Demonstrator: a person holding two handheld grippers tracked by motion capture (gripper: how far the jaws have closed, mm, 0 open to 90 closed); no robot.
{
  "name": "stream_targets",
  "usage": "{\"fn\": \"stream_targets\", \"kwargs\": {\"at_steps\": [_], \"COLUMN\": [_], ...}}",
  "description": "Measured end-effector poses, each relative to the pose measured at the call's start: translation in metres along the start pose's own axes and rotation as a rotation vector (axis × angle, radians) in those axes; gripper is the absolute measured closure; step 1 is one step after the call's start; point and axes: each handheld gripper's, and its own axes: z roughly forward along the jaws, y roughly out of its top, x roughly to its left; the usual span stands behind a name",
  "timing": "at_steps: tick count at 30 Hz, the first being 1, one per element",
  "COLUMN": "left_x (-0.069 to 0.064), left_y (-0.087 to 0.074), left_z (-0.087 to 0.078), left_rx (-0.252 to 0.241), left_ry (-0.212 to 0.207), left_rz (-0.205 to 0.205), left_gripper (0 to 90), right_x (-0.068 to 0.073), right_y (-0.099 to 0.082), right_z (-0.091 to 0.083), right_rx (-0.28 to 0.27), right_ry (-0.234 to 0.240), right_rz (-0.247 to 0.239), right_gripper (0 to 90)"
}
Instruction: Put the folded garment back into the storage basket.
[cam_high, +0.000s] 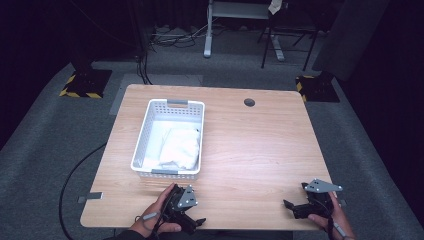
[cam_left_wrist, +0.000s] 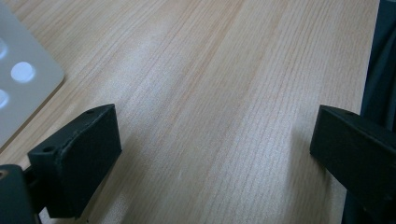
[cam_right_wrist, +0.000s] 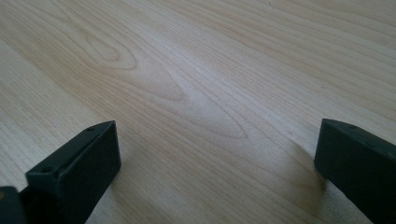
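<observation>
A white perforated basket (cam_high: 142, 132) stands on the left half of the wooden table (cam_high: 260, 145), with a folded white cloth (cam_high: 181, 146) lying inside it. My left gripper (cam_high: 192, 222) rests near the front edge, just in front of the basket, held by a hand; its jaws stand wide apart over bare wood (cam_left_wrist: 212, 126), and a corner of the basket (cam_left_wrist: 25, 88) shows at the left of its view. My right gripper (cam_high: 292, 207) sits at the front right corner of the table, open, with nothing between its jaws (cam_right_wrist: 215, 140).
A round cable hole (cam_high: 249, 102) lies at the table's back middle. Grey carpet surrounds the table. Black stand bases with yellow stripes (cam_high: 85, 82) (cam_high: 315, 86) sit behind it, and a cable (cam_high: 75, 172) runs on the floor at the left.
</observation>
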Motion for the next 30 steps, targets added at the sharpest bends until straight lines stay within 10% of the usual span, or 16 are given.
{"fn": "stream_targets", "kwargs": {"at_steps": [30], "left_x": [0.0005], "left_y": [0.0005], "left_z": [0.0006], "left_rx": [-0.001], "left_ry": [-0.003], "left_rz": [-0.002], "left_gripper": [1.5], "right_x": [0.0001], "right_y": [0.0033], "right_z": [0.0034], "right_rx": [-0.001], "right_ry": [-0.004], "right_rz": [0.003], "right_gripper": [0.3]}}
